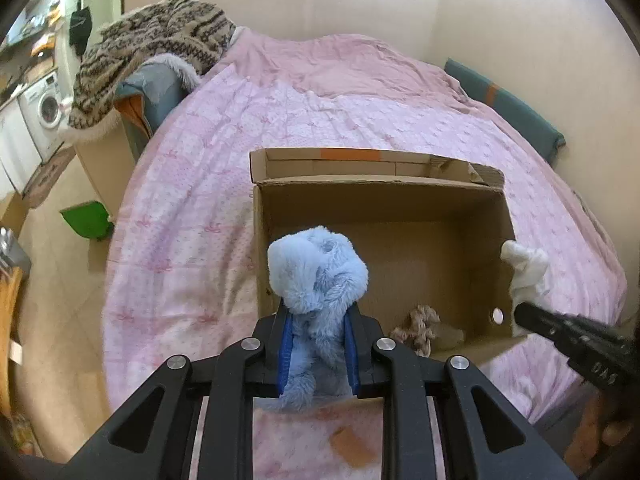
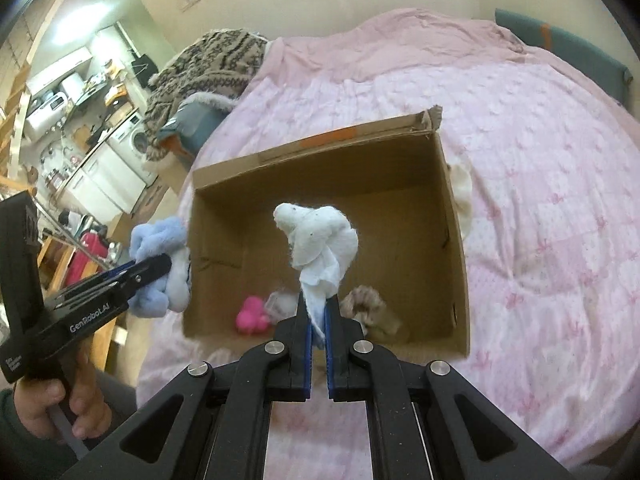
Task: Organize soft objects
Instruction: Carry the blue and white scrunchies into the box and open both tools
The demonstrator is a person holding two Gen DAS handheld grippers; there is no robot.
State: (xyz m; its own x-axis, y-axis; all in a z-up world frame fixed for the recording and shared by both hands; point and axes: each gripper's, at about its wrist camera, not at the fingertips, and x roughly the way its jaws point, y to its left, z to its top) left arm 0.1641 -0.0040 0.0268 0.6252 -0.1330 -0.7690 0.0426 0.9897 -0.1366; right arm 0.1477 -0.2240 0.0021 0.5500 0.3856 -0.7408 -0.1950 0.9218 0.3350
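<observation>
An open cardboard box (image 1: 472,196) (image 2: 452,184) lies on the pink bed. My left gripper (image 1: 318,344) is shut on a fluffy light-blue soft toy (image 1: 316,268), held above the box's near left edge; the toy also shows in the right wrist view (image 2: 160,276). My right gripper (image 2: 319,320) is shut on a white soft cloth toy (image 2: 320,240), held over the box's near side; it shows at the box's right wall in the left wrist view (image 1: 524,268). Inside the box lie a pink toy (image 2: 250,314), a beige knitted piece (image 2: 366,304) (image 1: 420,322) and a greyish piece (image 2: 280,300).
A pink quilt (image 1: 320,112) covers the bed. A patterned brown blanket (image 1: 152,48) is heaped at the bed's far left. A cream soft item (image 2: 462,192) lies outside the box's right wall. A green bin (image 1: 86,220) stands on the floor at left.
</observation>
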